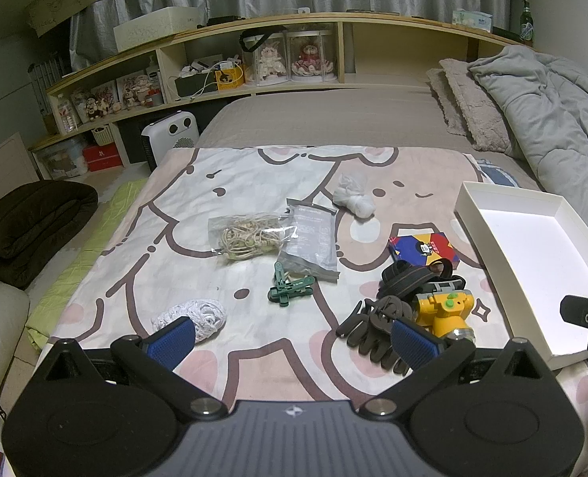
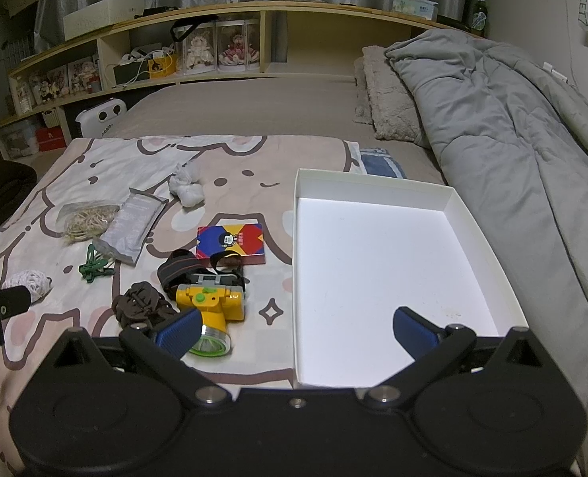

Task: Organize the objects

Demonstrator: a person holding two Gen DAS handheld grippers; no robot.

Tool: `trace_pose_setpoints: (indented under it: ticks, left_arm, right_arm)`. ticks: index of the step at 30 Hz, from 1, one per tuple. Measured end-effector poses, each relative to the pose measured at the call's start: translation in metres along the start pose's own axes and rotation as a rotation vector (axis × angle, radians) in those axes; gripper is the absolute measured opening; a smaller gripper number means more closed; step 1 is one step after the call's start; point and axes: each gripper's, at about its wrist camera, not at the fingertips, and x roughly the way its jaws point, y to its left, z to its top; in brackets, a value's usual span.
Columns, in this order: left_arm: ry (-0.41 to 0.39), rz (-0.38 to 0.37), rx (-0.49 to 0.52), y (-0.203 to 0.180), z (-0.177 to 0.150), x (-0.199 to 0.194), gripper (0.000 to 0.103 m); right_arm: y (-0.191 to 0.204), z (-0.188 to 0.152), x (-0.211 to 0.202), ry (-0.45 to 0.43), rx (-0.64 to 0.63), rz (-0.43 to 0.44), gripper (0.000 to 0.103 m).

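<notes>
Objects lie loose on the bed beside an empty white tray; both grippers hover spread, nothing held, so picking the nearby headlamp likely comes first.

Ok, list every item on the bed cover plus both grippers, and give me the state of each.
White box: open, nothing inside.
Yellow headlamp: on the cover, strap loose behind it.
Colourful card box: flat, closed.
Brown gloves: bunched beside the headlamp.
Green clips: lying piled together.
Grey pouch: flat, sealed.
Cord bag: lying flat.
White mesh bundle: crumpled.
White cloth: knotted.
Left gripper: open, holding nothing.
Right gripper: open, holding nothing.
</notes>
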Motion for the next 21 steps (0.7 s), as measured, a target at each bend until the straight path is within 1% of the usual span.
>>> trace_pose_setpoints:
  ticks: [5,8,11,14,17,21]
  left_arm:
    - [0.002,-0.002,-0.003,-0.002,-0.002,0.001,0.103]
    - [-0.001,-0.005,-0.013,-0.001,-0.001,0.000,0.103]
    - [-0.013,-0.003,-0.033,0.004,0.002,-0.001,0.103]
    - [-0.033,0.014,-0.055,0.014,0.007,-0.003,0.103]
    - [-0.054,0.045,-0.082,0.031,0.017,-0.004,0.103]
    - [-0.069,0.083,-0.141,0.055,0.028,-0.004,0.103]
  right_arm:
    - [0.000,-0.001,-0.001,-0.005,0.005,0.006,0.103]
    - [0.004,-0.001,0.000,-0.024,-0.001,0.003,0.103]
    - [0.006,-0.001,-0.004,-0.053,-0.011,0.020,0.103]
    - [0.007,0.001,-0.010,-0.073,-0.007,0.065,0.103]
    - [0.007,0.002,-0.011,-0.076,0.004,0.082,0.103]
    - [0.004,0.006,-0.011,-0.091,0.056,0.090,0.103]
